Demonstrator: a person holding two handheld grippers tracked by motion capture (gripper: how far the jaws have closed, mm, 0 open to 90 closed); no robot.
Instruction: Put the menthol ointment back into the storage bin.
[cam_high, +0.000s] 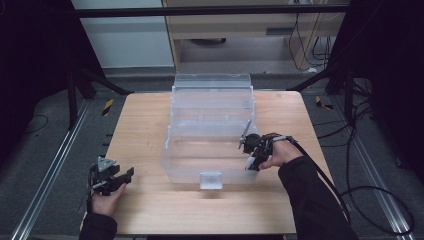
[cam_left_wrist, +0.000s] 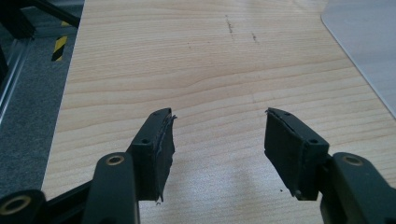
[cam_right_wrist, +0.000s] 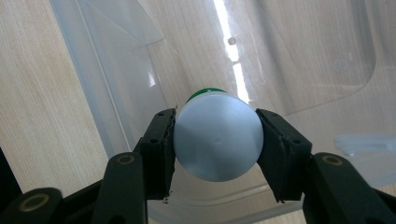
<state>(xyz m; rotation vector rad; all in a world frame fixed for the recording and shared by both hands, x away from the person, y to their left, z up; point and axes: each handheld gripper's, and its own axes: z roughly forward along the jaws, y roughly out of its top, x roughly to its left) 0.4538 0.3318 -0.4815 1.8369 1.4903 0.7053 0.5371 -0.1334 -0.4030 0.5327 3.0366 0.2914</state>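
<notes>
White bottle (cam_right_wrist: 217, 140) clamped in right hand-held gripper (cam_right_wrist: 215, 140), over clear bin (cam_high: 172, 165)

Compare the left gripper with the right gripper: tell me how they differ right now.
The left gripper is open with nothing between its fingers; the right gripper is shut on a white bottle with a green band. The left gripper sits over bare table near the front left corner; the right gripper is held over the clear plastic box. Both have black fingers and are hand-held.

Black tongs (cam_left_wrist: 219, 140), dark sleeves (cam_high: 315, 200)
</notes>
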